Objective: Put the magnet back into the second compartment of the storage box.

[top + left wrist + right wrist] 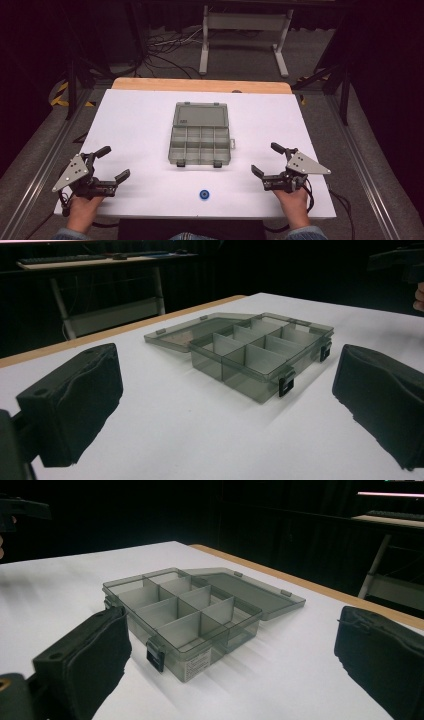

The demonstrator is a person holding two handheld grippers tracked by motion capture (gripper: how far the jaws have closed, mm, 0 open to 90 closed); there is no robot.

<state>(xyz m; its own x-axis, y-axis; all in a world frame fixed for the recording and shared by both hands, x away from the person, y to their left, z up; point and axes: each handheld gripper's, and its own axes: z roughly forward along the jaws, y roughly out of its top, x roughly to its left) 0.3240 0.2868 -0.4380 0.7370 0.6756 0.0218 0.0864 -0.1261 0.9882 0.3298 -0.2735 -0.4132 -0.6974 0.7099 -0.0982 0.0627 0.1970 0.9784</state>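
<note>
A smoky clear organizer box [199, 145] lies in the middle of the white table [140, 125], its lid [200, 114] flat open toward the far side and its several compartments looking empty. The box [260, 352] appears ahead of the left jaws, and the box [180, 612] sits just beyond the right jaws. A small blue round piece [204, 194] rests near the front edge. My left gripper [113, 164] is open at the front left, holding nothing. My right gripper [265, 160] is open at the front right, also holding nothing.
The table's far edge shows a wooden strip [200, 85]. Beyond it stand a white metal frame [245, 35] and loose cables [170, 47] on the floor. Rails run along both sides of the table.
</note>
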